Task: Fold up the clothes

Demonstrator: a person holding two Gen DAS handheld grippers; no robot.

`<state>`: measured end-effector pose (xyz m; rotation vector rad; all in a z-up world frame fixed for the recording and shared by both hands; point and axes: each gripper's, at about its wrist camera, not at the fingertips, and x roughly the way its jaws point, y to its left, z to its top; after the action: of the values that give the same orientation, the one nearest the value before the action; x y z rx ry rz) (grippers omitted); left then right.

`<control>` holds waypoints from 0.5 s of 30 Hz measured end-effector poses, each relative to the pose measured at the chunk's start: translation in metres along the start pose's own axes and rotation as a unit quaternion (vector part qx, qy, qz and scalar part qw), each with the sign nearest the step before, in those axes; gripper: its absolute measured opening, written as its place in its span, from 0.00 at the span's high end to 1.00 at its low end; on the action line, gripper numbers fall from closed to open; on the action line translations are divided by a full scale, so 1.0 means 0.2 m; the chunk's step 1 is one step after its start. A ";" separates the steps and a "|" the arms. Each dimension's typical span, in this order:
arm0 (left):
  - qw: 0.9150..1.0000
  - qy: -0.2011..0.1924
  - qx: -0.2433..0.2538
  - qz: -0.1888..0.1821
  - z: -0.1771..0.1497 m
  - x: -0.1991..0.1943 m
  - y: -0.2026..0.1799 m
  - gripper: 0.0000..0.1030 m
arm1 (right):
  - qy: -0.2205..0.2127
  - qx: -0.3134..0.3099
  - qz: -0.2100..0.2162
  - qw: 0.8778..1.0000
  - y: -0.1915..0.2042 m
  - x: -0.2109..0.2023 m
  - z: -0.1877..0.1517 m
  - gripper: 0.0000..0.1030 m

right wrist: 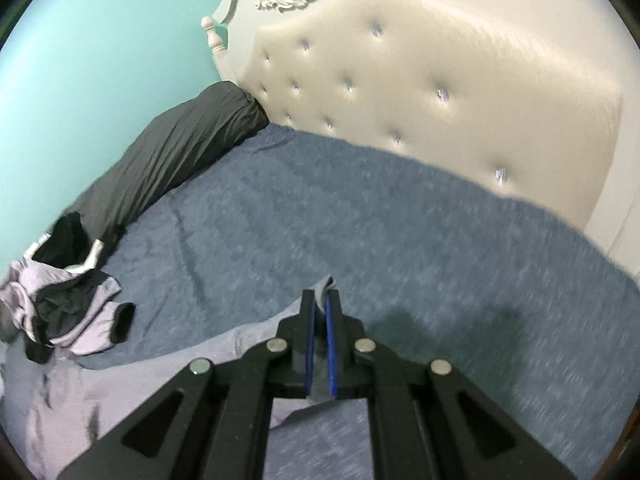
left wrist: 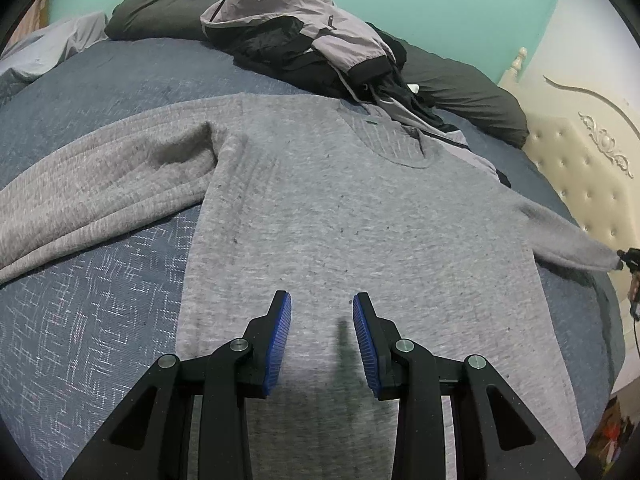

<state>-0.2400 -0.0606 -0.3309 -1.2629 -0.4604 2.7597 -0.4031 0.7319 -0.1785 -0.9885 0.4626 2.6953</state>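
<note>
In the left wrist view, one grey sweater (left wrist: pixel 320 208) lay flat on the bed (left wrist: pixel 100 300), its collar toward a heap of one lilac-and-black jacket (left wrist: pixel 304 28) and one long dark pillow (left wrist: pixel 460 88). The left gripper (left wrist: pixel 322 312) hovered over the sweater's lower body, fingers apart and holding nothing. At the sweater's far right, its sleeve end was pinched and lifted off the bed. In the right wrist view, the right gripper (right wrist: pixel 319 304) had its fingers closed on that sleeve cuff (right wrist: pixel 325 285), near the tufted headboard (right wrist: pixel 440 80). The hold looked shallow, so the cuff could slip free, or the pull could drag the sweater's body askew.
</note>
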 end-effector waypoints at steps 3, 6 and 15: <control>1.000 0.002 0.002 0.001 0.00 0.01 0.00 0.66 | 0.006 -0.023 -0.014 1.000 0.03 0.03 0.05 0.96; 1.000 0.002 0.004 0.001 0.01 0.01 0.00 0.66 | 0.004 -0.047 -0.023 0.999 0.07 0.06 0.08 0.96; 1.000 0.004 0.006 0.000 0.00 0.01 0.01 0.66 | 0.068 -0.023 -0.063 0.995 -0.05 0.26 -0.07 0.95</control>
<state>-0.2416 -0.0626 -0.3328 -1.2706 -0.4414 2.7533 -0.4296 0.7409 -0.2252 -1.1777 0.3507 2.5484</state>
